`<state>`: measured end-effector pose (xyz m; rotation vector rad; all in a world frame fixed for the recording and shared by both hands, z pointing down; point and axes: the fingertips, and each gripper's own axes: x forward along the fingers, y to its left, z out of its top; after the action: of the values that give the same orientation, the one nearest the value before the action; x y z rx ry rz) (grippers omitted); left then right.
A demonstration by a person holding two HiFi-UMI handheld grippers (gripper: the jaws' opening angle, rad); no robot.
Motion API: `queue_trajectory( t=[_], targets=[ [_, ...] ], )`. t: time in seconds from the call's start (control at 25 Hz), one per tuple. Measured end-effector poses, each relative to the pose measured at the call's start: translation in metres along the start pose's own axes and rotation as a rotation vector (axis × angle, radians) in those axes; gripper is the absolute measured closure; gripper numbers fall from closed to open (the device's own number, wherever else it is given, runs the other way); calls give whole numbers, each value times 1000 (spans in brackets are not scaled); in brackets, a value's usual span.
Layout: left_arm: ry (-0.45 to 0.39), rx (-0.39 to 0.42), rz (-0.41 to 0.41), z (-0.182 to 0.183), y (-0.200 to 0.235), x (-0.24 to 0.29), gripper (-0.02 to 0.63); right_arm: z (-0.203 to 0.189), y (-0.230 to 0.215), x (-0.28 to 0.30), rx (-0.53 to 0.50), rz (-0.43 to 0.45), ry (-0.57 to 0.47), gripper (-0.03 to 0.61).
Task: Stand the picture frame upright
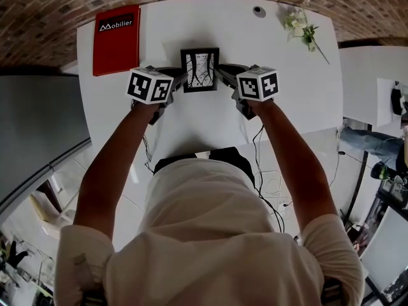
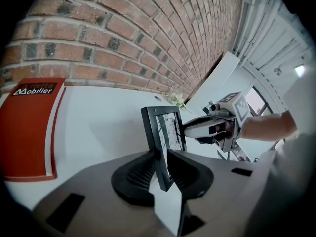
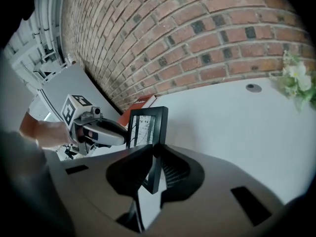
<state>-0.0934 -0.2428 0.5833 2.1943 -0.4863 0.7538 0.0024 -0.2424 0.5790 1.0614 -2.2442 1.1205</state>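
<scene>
two grippers clamp the picture frame (image 1: 199, 70), left gripper (image 1: 182, 80) on its left edge & right gripper (image 1: 222, 75) on its right, holding it upright at mid table (image 1: 287, 94), so task looks nearly done, w/ only release & a stand check left.

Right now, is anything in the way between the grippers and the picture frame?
No, nothing visible. The left hand-held gripper and the right hand-held gripper already clamp the side edges of the picture frame. The red folder and the flowers lie well off to the sides on the table.
</scene>
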Motion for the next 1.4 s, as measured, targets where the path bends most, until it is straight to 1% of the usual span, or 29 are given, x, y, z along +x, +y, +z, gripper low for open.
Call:
queue_trajectory(
  t=[0.24, 0.48, 0.72, 1.08, 1.24, 1.4],
  targets=[
    [-19, 57, 18, 22, -2, -7, 545, 19, 0, -8, -59, -17, -40, 522],
    [-13, 143, 52, 42, -3, -10, 548, 39, -3, -14, -123, -48, -76, 525],
    [-39, 182, 65, 62, -1, -11, 548, 59, -7, -18, -191, -70, -116, 526],
    [-46, 272, 95, 83, 5, -11, 548, 76, -14, -17, -225, -96, -156, 526],
    [-43, 314, 115, 92, 10, -11, 548, 83, -18, -14, -272, -120, -169, 528],
    [-54, 335, 127, 106, 15, -9, 552, 89, -23, -12, -307, -139, -178, 532]
  ],
)
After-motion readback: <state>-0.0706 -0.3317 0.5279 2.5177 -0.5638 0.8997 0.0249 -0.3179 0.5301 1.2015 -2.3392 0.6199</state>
